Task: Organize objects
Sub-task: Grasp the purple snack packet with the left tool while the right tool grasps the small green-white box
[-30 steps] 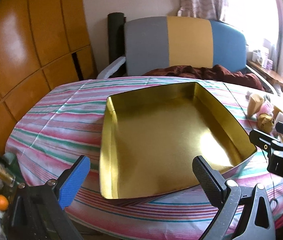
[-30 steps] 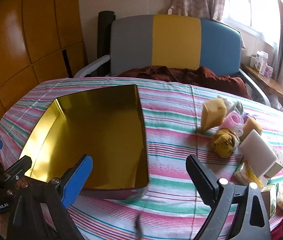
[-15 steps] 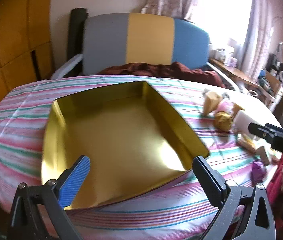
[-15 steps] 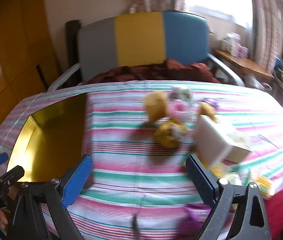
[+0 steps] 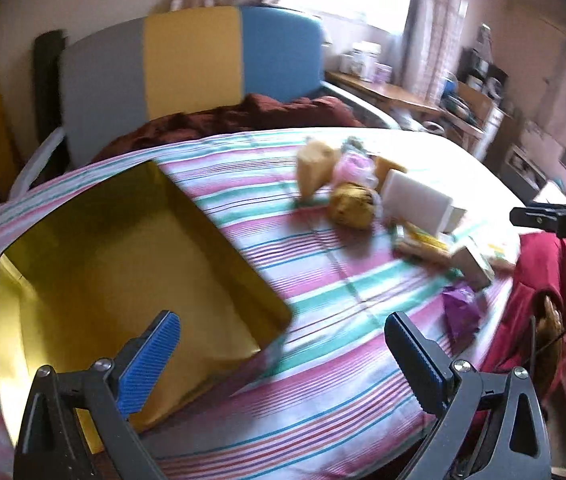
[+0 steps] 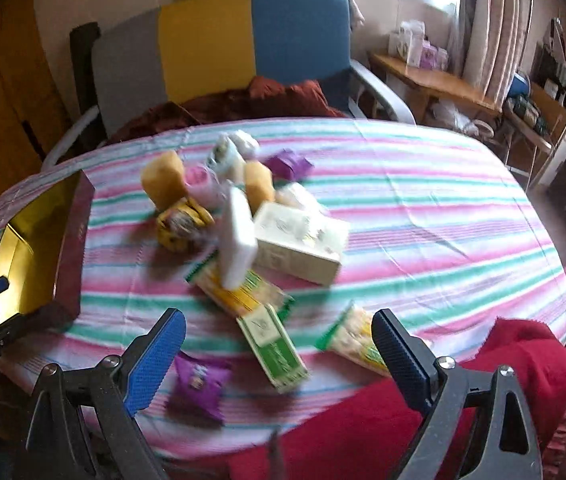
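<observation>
From the left wrist camera, the left gripper (image 5: 283, 354) hangs with its jaws wide apart and nothing between them, above the near edge of the table (image 5: 323, 408), which is covered in a pink, green and white striped cloth. Below its blue finger sits a shallow gold tin (image 5: 123, 264), empty, shiny inside, near the left edge of the table. This view shows the whole floor of the tin, which the other does not. Toward the far right of the table lies a blurred heap: a white block (image 5: 415, 200), a yellow-brown bundle (image 5: 351, 204) touching it, and a purple packet (image 5: 459, 312) at the near right edge. The tip of the right gripper (image 5: 543, 216) pokes in from the right. From the right wrist camera, the right gripper (image 6: 279, 346) is also spread open and empty, over the near edge of the table (image 6: 443, 200). Here the heap shows clearly in the table's middle: the white block (image 6: 237, 236) stands tilted against a pale box (image 6: 299, 244), with a yellow-green packet (image 6: 239, 292) under them, a green and white carton (image 6: 273, 348) nearer, the purple packet (image 6: 199, 384) by the near edge, and a second purple packet (image 6: 287, 164) at the far side. The gold tin (image 6: 23, 248) appears only as a sliver at the left edge, its dark red outer wall showing. A red cloth (image 6: 515, 360) lies over the near right edge.
</observation>
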`<move>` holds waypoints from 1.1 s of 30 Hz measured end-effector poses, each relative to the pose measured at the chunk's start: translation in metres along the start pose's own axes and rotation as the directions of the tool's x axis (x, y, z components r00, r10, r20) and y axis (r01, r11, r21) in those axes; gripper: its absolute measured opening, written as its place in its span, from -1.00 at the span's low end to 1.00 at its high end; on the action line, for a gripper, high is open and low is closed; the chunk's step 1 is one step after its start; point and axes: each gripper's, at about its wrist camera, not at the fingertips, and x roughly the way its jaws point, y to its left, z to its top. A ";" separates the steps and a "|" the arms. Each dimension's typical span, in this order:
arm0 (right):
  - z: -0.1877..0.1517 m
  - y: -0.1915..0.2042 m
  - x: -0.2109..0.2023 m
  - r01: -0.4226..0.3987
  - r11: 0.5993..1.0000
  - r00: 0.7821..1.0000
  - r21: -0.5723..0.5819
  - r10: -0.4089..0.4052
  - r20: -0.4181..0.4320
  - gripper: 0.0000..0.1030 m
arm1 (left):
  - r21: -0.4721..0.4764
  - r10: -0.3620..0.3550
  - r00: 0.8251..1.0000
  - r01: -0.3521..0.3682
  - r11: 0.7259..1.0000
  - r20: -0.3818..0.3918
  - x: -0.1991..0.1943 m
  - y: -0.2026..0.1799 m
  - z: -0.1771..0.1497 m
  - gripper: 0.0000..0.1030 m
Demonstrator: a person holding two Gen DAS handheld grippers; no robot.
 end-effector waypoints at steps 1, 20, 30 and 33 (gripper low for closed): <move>-0.001 -0.004 0.000 0.001 1.000 1.000 0.000 -0.001 -0.009 0.87 | 0.015 -0.019 1.000 0.019 1.000 -0.004 0.002 -0.005 0.001 0.99; -0.010 -0.030 0.007 -0.016 0.999 0.997 -0.032 0.013 -0.082 0.75 | 0.176 -0.327 0.903 0.383 0.907 -0.279 0.100 -0.147 0.011 0.49; 0.008 0.012 0.049 -0.099 0.976 0.975 -0.193 0.056 -0.215 0.52 | 0.184 -0.314 0.907 0.372 0.910 -0.282 0.113 -0.143 -0.002 0.13; 0.007 0.025 0.073 -0.105 0.965 0.951 -0.242 0.026 -0.308 0.44 | 0.176 -0.310 0.913 0.362 0.916 -0.264 0.105 -0.129 -0.007 0.10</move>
